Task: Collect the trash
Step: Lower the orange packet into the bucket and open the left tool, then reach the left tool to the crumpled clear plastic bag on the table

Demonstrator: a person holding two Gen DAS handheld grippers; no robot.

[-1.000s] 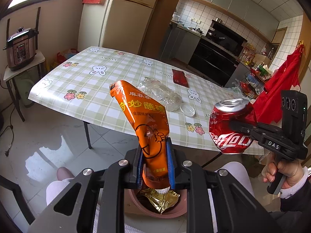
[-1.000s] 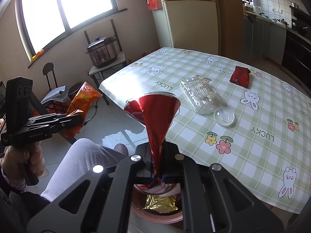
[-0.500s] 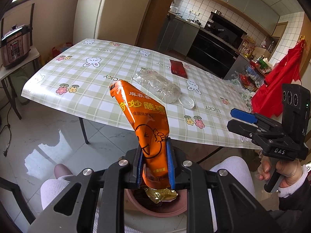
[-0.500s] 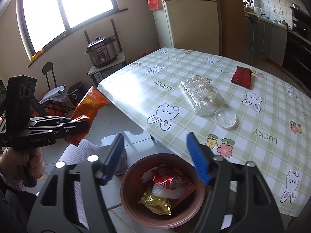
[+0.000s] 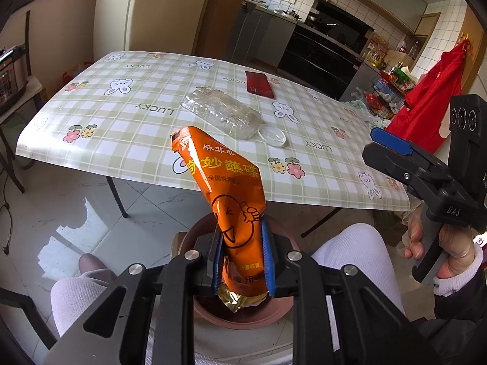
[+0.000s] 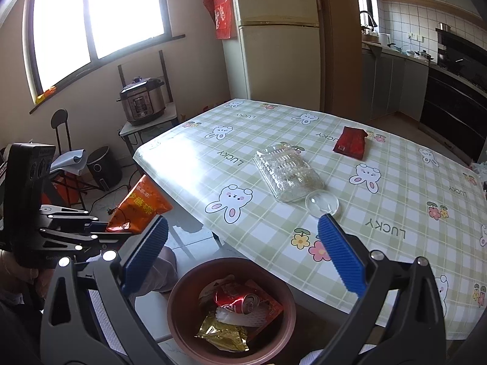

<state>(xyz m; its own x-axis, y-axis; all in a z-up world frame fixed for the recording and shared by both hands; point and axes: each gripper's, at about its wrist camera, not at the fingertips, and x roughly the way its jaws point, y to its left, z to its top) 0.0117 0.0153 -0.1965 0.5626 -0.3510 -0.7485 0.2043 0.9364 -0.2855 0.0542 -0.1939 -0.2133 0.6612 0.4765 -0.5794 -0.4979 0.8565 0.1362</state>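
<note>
Left gripper (image 5: pixel 242 254): blue ribbed fingers (image 5: pixel 268 255) clamped on the lower part of an orange snack bag (image 5: pixel 226 188), glossy crinkled foil standing tilted above a round reddish-brown trash bin (image 6: pixel 182 331). Chinese characters printed on the bag in yellow and white, plus a black line-drawn cartoon face; torn top corner showing a silver lining.

Right gripper (image 6: pixel 243 255): fingers opening, spread wide apart, nothing between them, hovering over the bin. Blue pads (image 6: pixel 341 255) finely ridged, on black arms with round silver screws. White "DAS" lettering on that gripper's body in the left wrist view.

Inside the bin: a crushed red can (image 6: pixel 240 301) with white script lettering, lying on its side beside a gold foil wrapper (image 6: pixel 222 334) and a red packet.

On the surface (image 6: pixel 395 213), covered in smooth glossy green-and-white check oilcloth printed with rabbits, flowers and "LUCKY": a clear ribbed plastic tray (image 6: pixel 287 175), rectangular with rounded corners; just beside it, a small round clear lid (image 6: pixel 321 203); farther off, a flat dark red packet (image 6: pixel 350 143).

Compared with a second ago: can no longer pinched flat in the right fingers but down in the bin; orange bag in the same grip, now lower and nearer the bin.
</note>
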